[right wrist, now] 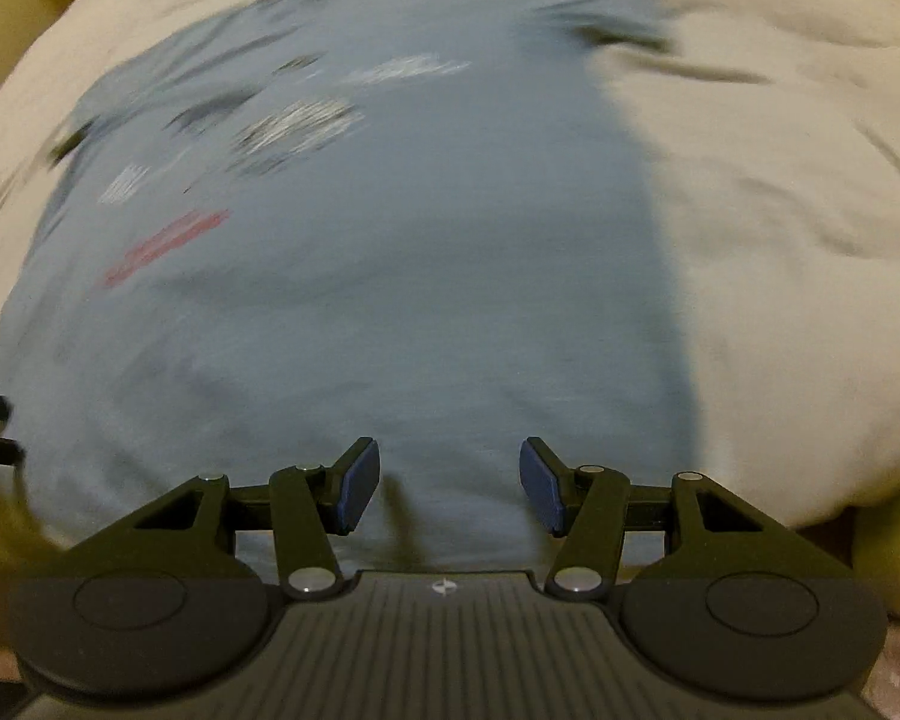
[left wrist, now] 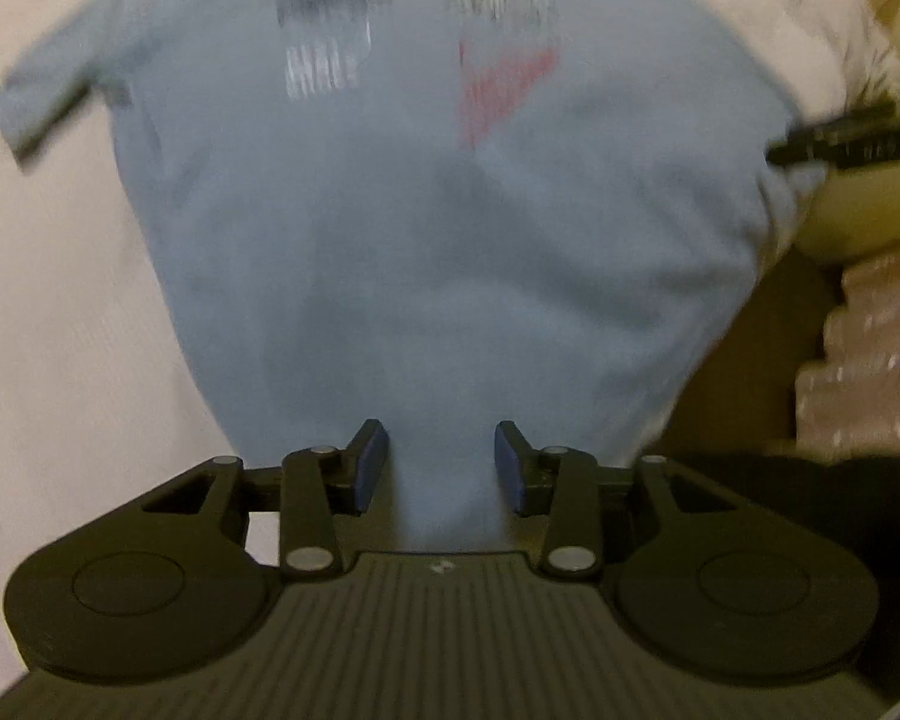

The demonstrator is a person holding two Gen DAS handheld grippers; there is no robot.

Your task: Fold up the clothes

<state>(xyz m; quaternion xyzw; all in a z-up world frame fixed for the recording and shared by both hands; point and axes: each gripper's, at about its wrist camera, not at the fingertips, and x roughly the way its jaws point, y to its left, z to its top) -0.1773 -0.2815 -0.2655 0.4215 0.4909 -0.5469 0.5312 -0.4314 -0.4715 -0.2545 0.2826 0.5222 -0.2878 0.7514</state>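
A light blue T-shirt lies spread out on a cream bedsheet, front side up. It has short sleeves, and one sleeve sticks out to the side in the left wrist view. On the chest there is a print in white, grey and red. The print is too blurry to read, so no words or brand can be told.

The left gripper is at the bottom hem of the shirt. Its two blue pads stand apart, and blue cloth fills the gap between them. The pictures do not show for sure that they pinch the cloth.

The right gripper is also at the hem of the T-shirt, over the bedsheet. Its blue pads stand wide apart, with cloth showing in the gap. It is open too.

In the left wrist view the right gripper shows as a dark blurry bar at the shirt's far right edge. A pink patterned thing sits off the bed at the right.
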